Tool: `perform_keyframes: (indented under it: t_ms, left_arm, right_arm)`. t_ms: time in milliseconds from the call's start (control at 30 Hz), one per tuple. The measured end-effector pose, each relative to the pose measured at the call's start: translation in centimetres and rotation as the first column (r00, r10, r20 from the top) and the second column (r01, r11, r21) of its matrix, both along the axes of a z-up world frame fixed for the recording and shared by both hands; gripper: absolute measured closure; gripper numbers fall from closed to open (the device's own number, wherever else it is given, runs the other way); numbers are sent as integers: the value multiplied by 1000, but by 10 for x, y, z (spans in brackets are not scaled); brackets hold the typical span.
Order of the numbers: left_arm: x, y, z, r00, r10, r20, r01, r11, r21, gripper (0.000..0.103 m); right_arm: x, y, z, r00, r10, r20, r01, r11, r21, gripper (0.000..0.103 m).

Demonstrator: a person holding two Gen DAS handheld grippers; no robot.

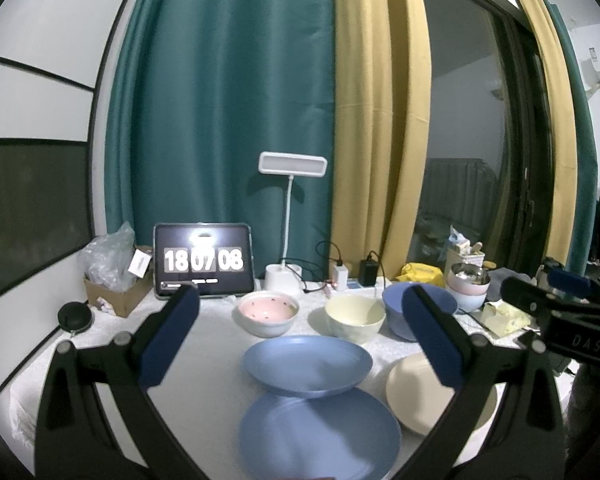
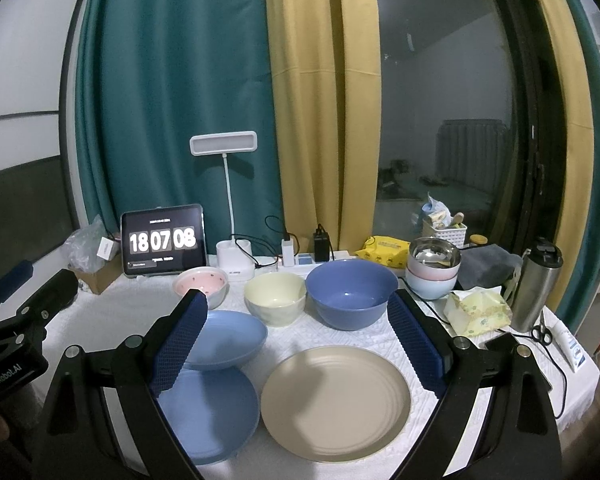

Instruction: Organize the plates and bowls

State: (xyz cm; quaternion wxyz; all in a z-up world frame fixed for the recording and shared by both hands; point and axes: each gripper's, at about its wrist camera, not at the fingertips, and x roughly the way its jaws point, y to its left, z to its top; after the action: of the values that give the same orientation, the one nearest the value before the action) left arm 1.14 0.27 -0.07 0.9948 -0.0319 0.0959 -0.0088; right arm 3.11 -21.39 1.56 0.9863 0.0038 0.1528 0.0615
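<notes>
— On the white tablecloth (image 2: 100, 320), what can you make out?

— Two blue plates: the far blue plate (image 2: 228, 340) sits tilted, its near edge overlapping the near blue plate (image 2: 208, 412). Beside them lies the beige plate (image 2: 336, 392), flat. Behind stand three bowls in a row: the pink bowl (image 2: 200, 284), the cream bowl (image 2: 276, 296) and the blue bowl (image 2: 350, 292).

— And the grippers?

— The left gripper (image 1: 300, 332) hangs above the blue plates with jaws spread wide, holding nothing. The right gripper (image 2: 298, 336) is likewise wide apart and empty, framing the beige plate.

— Anything hidden?

— In the left wrist view the right finger covers part of the beige plate and the blue bowl. In the right wrist view the left finger hides part of both blue plates and the pink bowl's front. A stack of bowls (image 2: 434, 276) stands far right; how many are nested there I cannot tell. The tablet (image 2: 163, 240) reads 18 07 08.
</notes>
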Motion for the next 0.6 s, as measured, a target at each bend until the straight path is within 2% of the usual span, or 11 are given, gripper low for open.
perform_keyframes:
  t_ms: [600]
  left_arm:
    - [2,1,-1,1000,-3,-7,3,1000,3,1]
  right_arm:
    - [2,1,-1,1000,-1,-7,1,1000,1,9]
